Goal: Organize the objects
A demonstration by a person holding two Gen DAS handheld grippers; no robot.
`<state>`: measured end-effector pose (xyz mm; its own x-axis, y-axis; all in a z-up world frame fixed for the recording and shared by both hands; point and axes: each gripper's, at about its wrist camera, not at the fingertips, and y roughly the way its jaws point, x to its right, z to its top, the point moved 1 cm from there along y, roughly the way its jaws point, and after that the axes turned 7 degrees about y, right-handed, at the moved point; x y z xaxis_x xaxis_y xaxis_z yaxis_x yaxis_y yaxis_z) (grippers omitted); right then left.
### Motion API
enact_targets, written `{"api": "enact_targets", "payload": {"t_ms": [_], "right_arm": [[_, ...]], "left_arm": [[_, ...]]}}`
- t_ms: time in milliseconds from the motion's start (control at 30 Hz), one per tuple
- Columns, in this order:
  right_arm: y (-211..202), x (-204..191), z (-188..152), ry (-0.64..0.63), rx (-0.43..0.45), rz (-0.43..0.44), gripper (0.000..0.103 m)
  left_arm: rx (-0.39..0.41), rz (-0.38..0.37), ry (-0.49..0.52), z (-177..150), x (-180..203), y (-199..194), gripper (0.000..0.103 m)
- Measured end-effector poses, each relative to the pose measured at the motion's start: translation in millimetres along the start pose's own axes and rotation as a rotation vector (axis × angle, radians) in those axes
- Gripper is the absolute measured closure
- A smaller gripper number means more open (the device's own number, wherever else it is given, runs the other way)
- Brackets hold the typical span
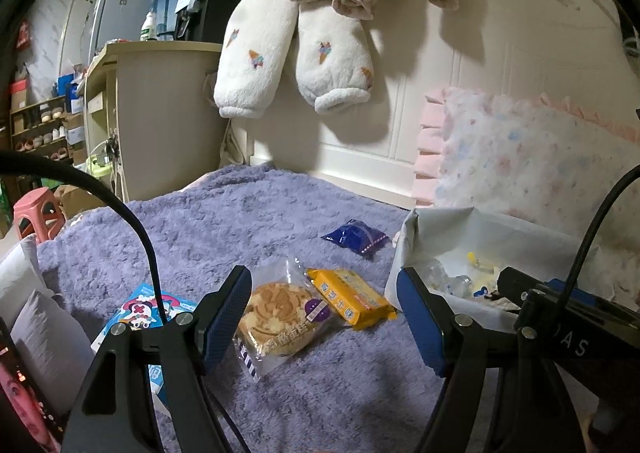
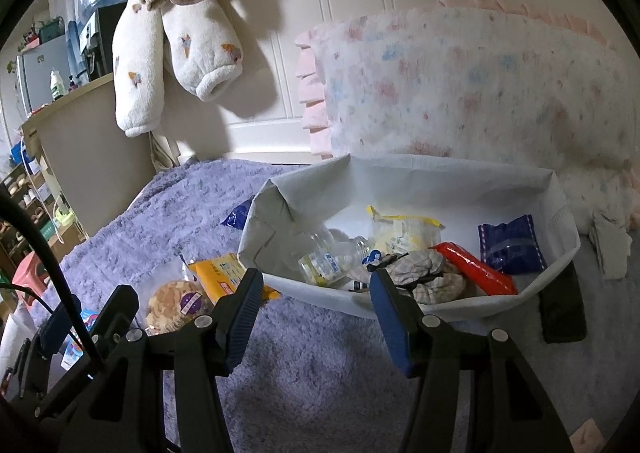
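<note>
Up front in the left wrist view, the left gripper [image 1: 322, 307] hangs spread and empty over the round cookie pack [image 1: 280, 319] on the purple blanket [image 1: 224, 221]; beside it lies a yellow packet [image 1: 350, 295]. Right wrist view: the right gripper [image 2: 314, 299], released, faces the white bin [image 2: 416, 169] holding snacks

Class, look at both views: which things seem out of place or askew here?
Three snack packets lie loose on the blanket outside the bin: cookie, yellow, blue. The bin's left corner is crumpled.
</note>
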<state>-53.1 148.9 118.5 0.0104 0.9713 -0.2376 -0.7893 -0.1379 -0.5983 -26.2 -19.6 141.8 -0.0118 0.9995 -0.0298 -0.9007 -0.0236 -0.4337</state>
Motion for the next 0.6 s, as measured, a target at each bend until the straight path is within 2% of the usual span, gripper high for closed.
{"api": "enact_targets", "payload": {"t_ms": [600], "right_arm": [[6.8,0.4,-3.5,0.004,-0.031,-0.011,0.048]], "left_arm": [[-0.026,0.004,0.002,-3.7,-1.0,5.6,0.03]]}}
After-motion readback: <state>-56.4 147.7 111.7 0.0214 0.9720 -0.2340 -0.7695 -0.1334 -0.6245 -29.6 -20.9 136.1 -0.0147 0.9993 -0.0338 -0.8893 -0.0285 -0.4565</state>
